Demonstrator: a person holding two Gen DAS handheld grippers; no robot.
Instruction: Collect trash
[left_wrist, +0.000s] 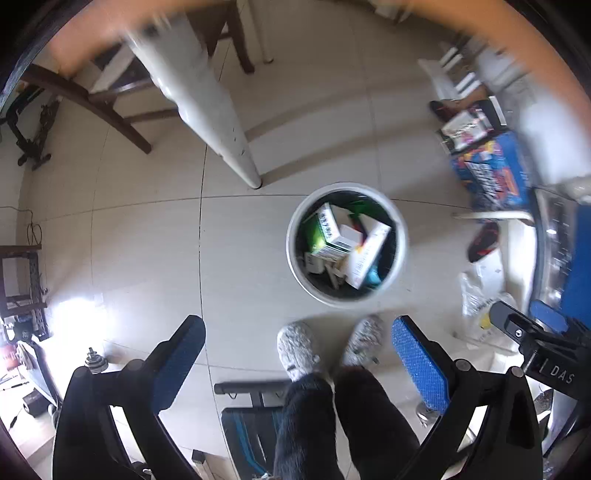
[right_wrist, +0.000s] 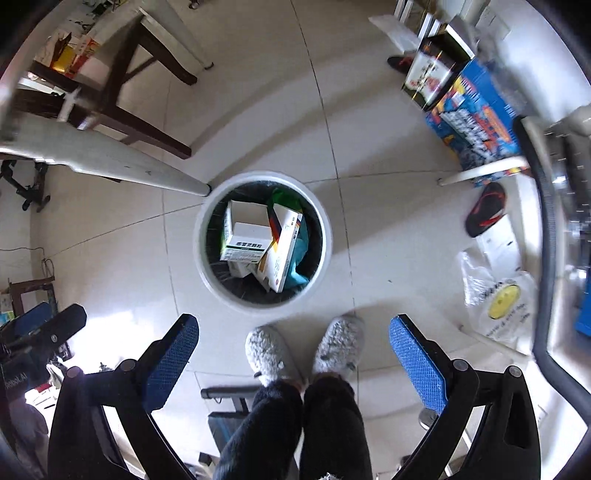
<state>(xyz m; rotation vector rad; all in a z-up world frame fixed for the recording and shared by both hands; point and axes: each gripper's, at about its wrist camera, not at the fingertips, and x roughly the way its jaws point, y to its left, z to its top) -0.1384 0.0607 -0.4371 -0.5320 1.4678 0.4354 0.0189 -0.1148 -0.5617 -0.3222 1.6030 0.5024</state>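
Observation:
A round white trash bin (left_wrist: 291, 254) (right_wrist: 201, 254) with a dark liner stands on the tiled floor far below both grippers. Inside lie several cardboard boxes (left_wrist: 330, 236) (right_wrist: 247, 236), white with green and orange print, and a teal scrap (right_wrist: 299, 258). My left gripper (left_wrist: 297, 330) points straight down, open, with nothing between its blue pads (left_wrist: 417, 362). My right gripper (right_wrist: 293, 330) hangs the same way, open and empty, and its tips (left_wrist: 532, 325) also show at the right edge of the left wrist view. The left gripper's tips (right_wrist: 55, 325) appear at the left edge of the right wrist view.
A person's grey fluffy slippers (right_wrist: 303, 350) and dark trouser legs stand just in front of the bin. A white table leg (left_wrist: 218, 122) (right_wrist: 110, 162) and a dark wooden chair (right_wrist: 140, 92) lie beyond. Blue printed boxes (right_wrist: 476, 114), a slipper (right_wrist: 485, 214) and a plastic bag (right_wrist: 498, 299) crowd the right.

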